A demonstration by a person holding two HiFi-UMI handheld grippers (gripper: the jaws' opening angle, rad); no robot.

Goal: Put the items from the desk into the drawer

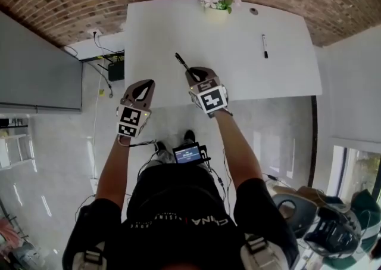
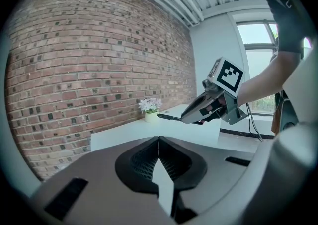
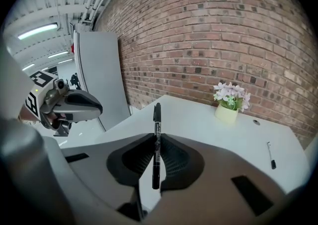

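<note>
Black pen (image 3: 157,114) sits clamped between the jaws of the right gripper (image 1: 191,74), which are closed on its barrel; one end projects forward over the white surface (image 1: 250,78). The left gripper (image 2: 159,143) has its jaws shut together with nothing between them (it is held near the surface's near-left corner). A second pen (image 1: 265,46) lies on the surface toward the right edge, well apart from the flower pot (image 1: 218,8) at the far edge.
</note>
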